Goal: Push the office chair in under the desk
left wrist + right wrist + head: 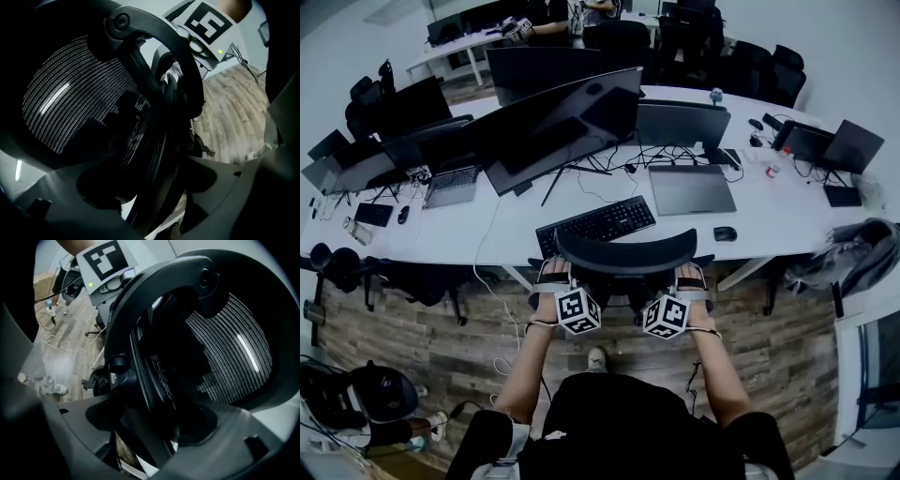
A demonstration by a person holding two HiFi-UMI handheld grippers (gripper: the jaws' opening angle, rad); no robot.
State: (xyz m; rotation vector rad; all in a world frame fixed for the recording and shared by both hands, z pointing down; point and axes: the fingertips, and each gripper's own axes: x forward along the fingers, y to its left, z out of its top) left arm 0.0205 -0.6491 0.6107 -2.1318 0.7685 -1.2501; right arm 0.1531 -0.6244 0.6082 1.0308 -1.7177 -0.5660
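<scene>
Backrest rim of office chair (626,251) sits clamped between fingers (56,201) of left gripper (553,274) and right gripper (692,275), for steering under desk (769,225).

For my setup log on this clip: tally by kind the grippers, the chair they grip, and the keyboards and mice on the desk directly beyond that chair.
grippers: 2 (left gripper, right gripper, both gripping the chair's back)
office chair: 1
keyboard: 1
mouse: 1
Total: 5
</scene>
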